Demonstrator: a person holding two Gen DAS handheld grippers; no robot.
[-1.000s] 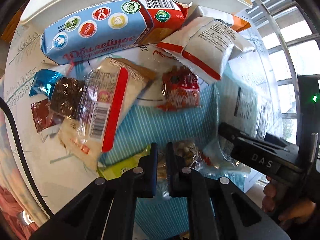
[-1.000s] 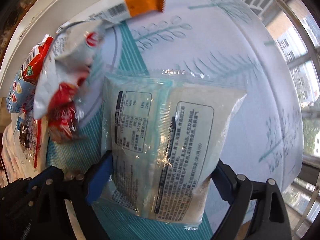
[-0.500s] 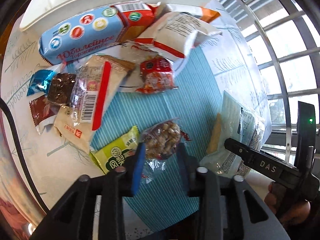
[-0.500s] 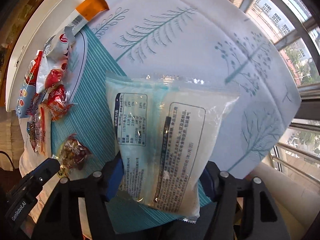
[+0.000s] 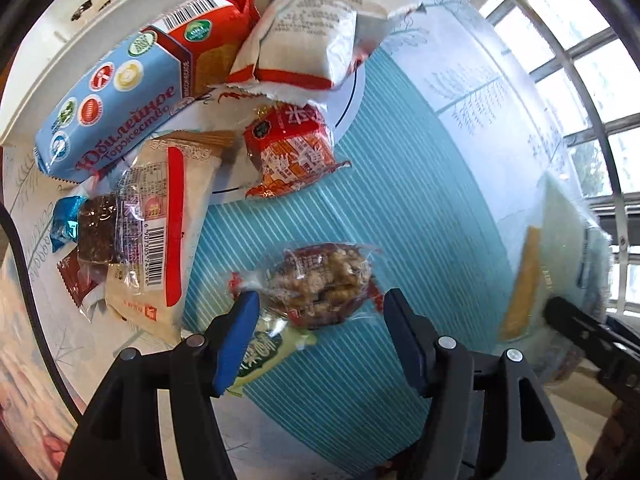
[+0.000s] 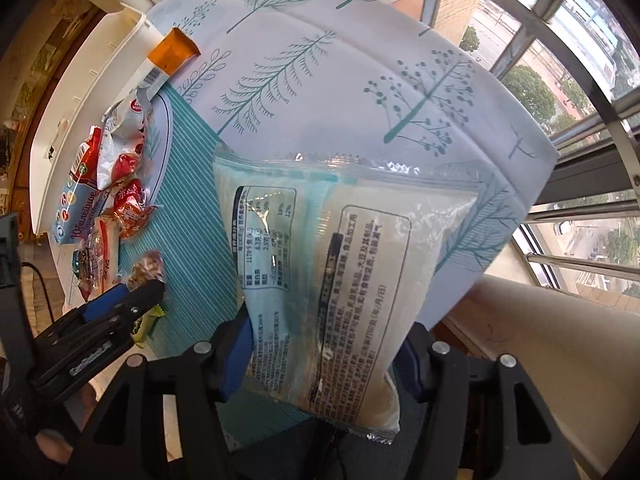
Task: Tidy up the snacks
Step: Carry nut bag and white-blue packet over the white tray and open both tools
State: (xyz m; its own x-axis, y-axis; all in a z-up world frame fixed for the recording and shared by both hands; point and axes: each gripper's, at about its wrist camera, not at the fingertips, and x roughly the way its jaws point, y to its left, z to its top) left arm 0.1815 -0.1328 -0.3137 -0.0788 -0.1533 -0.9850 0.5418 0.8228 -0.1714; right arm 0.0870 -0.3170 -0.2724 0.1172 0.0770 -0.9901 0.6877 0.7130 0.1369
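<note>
Cyrillic lettering "Юбилейное" reads on the blue biscuit pack (image 5: 116,108), which lies against the white tray (image 5: 48,60) at the far edge of the desk (image 5: 460,92). Beside that pack sit a white-and-red pouch (image 5: 304,40), a red sweet with Chinese characters (image 5: 292,152) and a beige bar with a red stripe and barcode (image 5: 168,232), all around a round plate (image 5: 352,96). Left gripper (image 5: 320,320): jaws opening, pads clear of the clear-wrapped nut snack (image 5: 320,280) lying between them on the teal striped mat (image 5: 400,220), partly over a green packet (image 5: 260,356).

Right wrist view alone shows the right gripper (image 6: 324,352), jaws closing on a pale bag with a printed nutrition table (image 6: 320,260), held above the mat's near edge. Window bars and buildings appear beyond the desk.
</note>
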